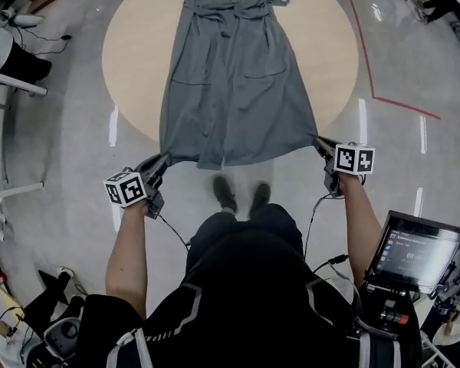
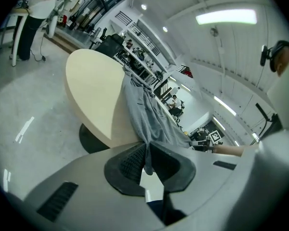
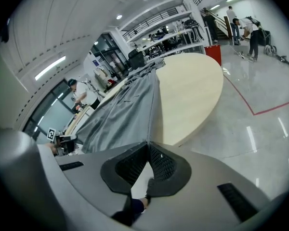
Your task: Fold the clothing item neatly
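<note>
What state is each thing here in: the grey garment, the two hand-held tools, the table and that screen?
grey dress: spread flat on the table, hem pulled taut off the near edge.
left tool: shut on one hem corner of the grey dress.
right tool: shut on the other hem corner.
round table: standing, dress lying across its middle.
screen: lit.

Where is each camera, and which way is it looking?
Head view: on the person's head, looking down at the dress on the table; arms, shoes, left gripper and right gripper show.
Left gripper view: on the left gripper, looking along its jaws, shut on the dress's hem.
Right gripper view: same, from the right gripper.
Shared: all see dress and table.
</note>
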`<state>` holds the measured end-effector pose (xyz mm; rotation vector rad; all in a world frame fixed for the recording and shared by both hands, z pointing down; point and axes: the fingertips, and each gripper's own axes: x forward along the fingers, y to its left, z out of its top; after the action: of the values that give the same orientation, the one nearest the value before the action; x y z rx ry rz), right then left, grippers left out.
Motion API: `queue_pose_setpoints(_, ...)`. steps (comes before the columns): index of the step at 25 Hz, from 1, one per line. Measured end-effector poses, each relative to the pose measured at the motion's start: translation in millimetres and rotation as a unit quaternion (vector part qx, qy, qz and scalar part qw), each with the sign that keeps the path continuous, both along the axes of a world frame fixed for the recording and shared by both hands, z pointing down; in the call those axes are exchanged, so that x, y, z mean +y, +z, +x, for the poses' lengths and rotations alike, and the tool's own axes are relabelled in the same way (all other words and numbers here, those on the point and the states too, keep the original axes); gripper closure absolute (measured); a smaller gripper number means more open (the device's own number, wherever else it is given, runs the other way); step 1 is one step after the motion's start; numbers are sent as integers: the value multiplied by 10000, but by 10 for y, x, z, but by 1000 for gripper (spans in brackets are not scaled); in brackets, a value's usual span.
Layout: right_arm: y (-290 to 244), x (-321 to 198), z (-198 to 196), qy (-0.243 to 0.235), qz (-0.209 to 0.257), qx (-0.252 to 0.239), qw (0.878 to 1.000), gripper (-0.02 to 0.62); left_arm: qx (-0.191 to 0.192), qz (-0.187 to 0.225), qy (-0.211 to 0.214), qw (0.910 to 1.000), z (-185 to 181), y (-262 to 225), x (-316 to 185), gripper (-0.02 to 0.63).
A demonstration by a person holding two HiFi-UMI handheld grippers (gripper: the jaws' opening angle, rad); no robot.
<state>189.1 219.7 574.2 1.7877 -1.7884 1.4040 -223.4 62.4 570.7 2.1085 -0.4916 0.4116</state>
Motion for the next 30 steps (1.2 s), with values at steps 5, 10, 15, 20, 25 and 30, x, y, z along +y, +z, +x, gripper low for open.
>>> queue_pose_setpoints(5, 65, 17, -35, 13, -41, -63, 10000, 574, 167, 20, -19, 9999, 64, -26, -1, 584)
queue_pose_setpoints(10, -125, -113, -154, -195, 140, -204, 9995, 574, 693, -16, -6, 9976, 222, -387, -39, 584)
queue_pose_setpoints(15, -974, -903, -218, -228, 865, -725, 9933, 574, 1281, -281, -48, 9913, 600, -1270, -545, 584)
queue_pose_setpoints(20, -1527, -1677, -49, -275, 1186, -809, 9893, 574, 1372, -632, -251, 9882, 917, -1755, -1188, 584)
queue_pose_setpoints(25, -1435, -2369, 420, -456, 1190, -917, 9876, 574, 1058, -486, -518, 9918, 1330, -1730, -2114, 584)
queue_pose_setpoints(30, -1371, -3007, 831, -710, 1156, -977, 9859, 574, 765, -572, -783, 9923, 1577, -1631, -2816, 584)
